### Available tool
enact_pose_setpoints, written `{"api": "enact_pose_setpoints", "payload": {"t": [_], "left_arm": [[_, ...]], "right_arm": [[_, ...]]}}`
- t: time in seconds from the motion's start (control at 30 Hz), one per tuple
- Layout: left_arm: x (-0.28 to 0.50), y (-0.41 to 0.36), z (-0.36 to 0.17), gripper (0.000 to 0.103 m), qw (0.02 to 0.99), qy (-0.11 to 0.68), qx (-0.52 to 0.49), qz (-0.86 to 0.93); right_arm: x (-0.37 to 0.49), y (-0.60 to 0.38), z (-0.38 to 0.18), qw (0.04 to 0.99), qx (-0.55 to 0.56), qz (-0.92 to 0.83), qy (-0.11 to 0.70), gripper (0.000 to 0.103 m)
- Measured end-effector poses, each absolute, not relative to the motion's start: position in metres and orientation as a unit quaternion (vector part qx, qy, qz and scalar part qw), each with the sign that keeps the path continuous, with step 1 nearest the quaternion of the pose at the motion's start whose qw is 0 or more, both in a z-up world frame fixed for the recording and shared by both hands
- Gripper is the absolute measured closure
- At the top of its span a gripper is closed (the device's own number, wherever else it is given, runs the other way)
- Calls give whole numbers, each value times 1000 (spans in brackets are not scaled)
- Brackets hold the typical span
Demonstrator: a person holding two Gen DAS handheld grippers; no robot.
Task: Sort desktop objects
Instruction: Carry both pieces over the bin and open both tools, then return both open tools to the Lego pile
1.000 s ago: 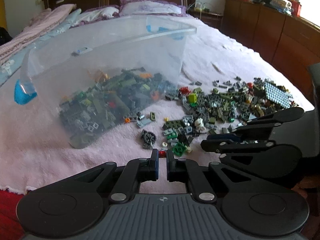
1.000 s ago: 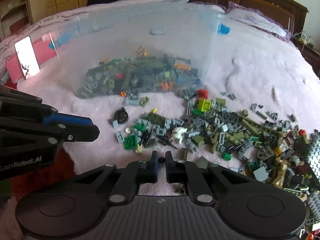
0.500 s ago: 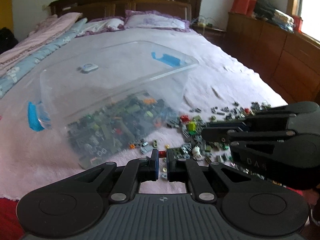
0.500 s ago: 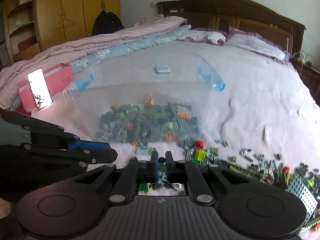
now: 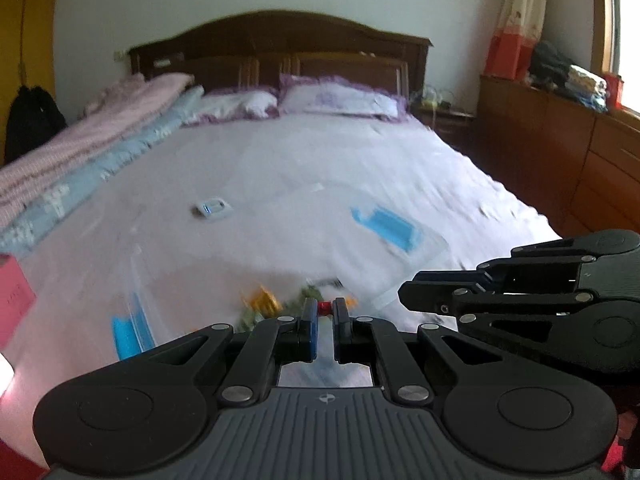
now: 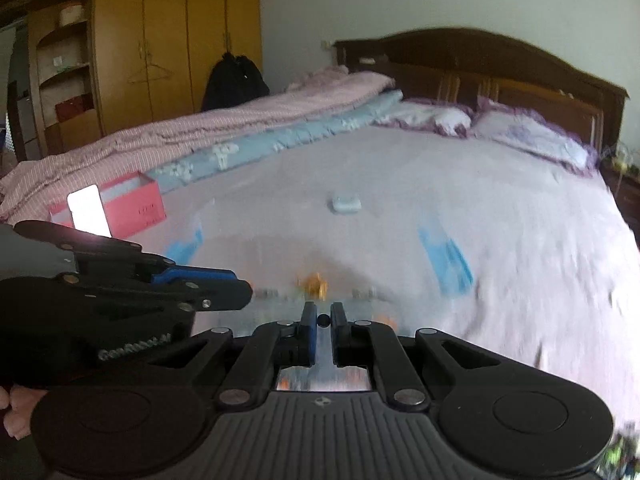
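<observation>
Left wrist view: our left gripper (image 5: 325, 309) pinches a tiny red brick (image 5: 325, 307), right gripper (image 6: 322, 320) a black stud (image 6: 322, 320); both light, rigid, slippery, best held by flat sides over the clear bin (image 5: 416, 248) just ahead.

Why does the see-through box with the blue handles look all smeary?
Left wrist view: the clear plastic box and its bricks are streaked by motion blur, while the left gripper stays sharp. Right wrist view: same smear on the box, and the wardrobe's lines bend from the fisheye lens.

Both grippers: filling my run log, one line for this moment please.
left gripper: shut on red piece | right gripper: shut on black piece | above bin
</observation>
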State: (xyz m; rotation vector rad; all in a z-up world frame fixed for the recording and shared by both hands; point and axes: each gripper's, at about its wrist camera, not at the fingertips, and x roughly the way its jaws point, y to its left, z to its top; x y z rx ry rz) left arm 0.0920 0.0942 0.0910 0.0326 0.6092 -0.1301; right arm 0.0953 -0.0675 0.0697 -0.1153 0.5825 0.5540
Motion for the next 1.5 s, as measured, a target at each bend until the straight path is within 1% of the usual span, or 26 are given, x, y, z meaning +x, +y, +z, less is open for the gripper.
{"api": "enact_pose_setpoints", "payload": {"t": [0.1, 0.3, 0.43, 0.47, 0.5, 0.57, 0.6, 0.67, 0.7, 0.73, 0.77, 0.8, 0.83, 0.87, 0.9, 0.97, 1.0, 1.1, 1.13, 1.23, 1.3, 1.37, 1.4, 1.43, 1.47, 1.5], "left_arm": [[108, 102, 91, 94, 952, 302, 16, -52], [137, 116, 88, 93, 949, 314, 12, -30], [139, 120, 81, 90, 947, 321, 13, -21], [138, 121, 80, 86, 947, 322, 12, -19], [138, 122, 80, 85, 946, 322, 11, -17], [136, 124, 78, 82, 946, 324, 9, -14], [135, 125, 78, 80, 946, 324, 9, -13], [132, 126, 79, 68, 946, 323, 11, -9], [131, 127, 80, 64, 947, 321, 10, -6], [129, 128, 81, 58, 948, 318, 7, -3], [126, 129, 83, 53, 949, 315, 3, -1], [123, 130, 84, 53, 950, 312, -1, 2], [120, 131, 86, 53, 951, 308, -4, 2], [115, 131, 89, 50, 953, 303, -5, 1], [110, 131, 91, 48, 955, 298, -5, 0], [98, 127, 93, 38, 957, 289, 2, -6], [92, 125, 93, 37, 958, 286, 8, -10], [81, 114, 91, 35, 957, 288, 30, -21], [78, 111, 90, 33, 956, 290, 34, -23], [65, 106, 82, 25, 955, 295, 28, -24], [57, 103, 76, 24, 954, 299, 27, -23], [48, 100, 68, 22, 952, 303, 33, -22], [43, 97, 64, 22, 952, 302, 43, -21], [37, 94, 61, 21, 952, 298, 60, -19], [34, 90, 58, 20, 951, 299, 75, -17], [31, 88, 54, 20, 950, 301, 85, -16]], "right_arm": [[114, -52, 79, 920, -69, 274, 273, 96], [150, -29, 77, 915, -69, 268, 293, 96], [161, -19, 69, 913, -69, 260, 306, 95], [163, -17, 67, 913, -67, 257, 310, 95], [164, -15, 65, 913, -64, 254, 313, 94], [165, -14, 62, 913, -58, 251, 317, 88], [165, -14, 62, 913, -57, 249, 318, 87], [163, -15, 60, 915, -56, 246, 316, 87], [162, -17, 60, 915, -56, 244, 315, 87], [159, -18, 60, 917, -54, 241, 314, 87], [157, -21, 60, 918, -50, 239, 313, 85], [154, -25, 61, 919, -44, 236, 312, 83], [152, -28, 61, 921, -37, 234, 310, 76], [147, -34, 62, 923, -29, 231, 307, 67], [143, -40, 63, 925, -20, 228, 304, 65], [132, -53, 64, 928, -6, 224, 297, 64], [125, -61, 62, 930, 1, 219, 295, 63], [106, -82, 51, 934, 11, 199, 296, 57], [99, -89, 46, 935, 13, 192, 298, 56], [84, -103, 23, 929, 7, 182, 322, 56], [77, -108, 6, 920, 14, 184, 346, 61], [70, -112, -11, 907, 29, 194, 372, 67], [67, -110, -20, 901, 30, 203, 382, 69], [64, -108, -28, 895, 31, 211, 392, 72], [62, -103, -36, 891, 21, 219, 398, 75], [60, -97, -42, 888, 5, 226, 401, 76]]}}
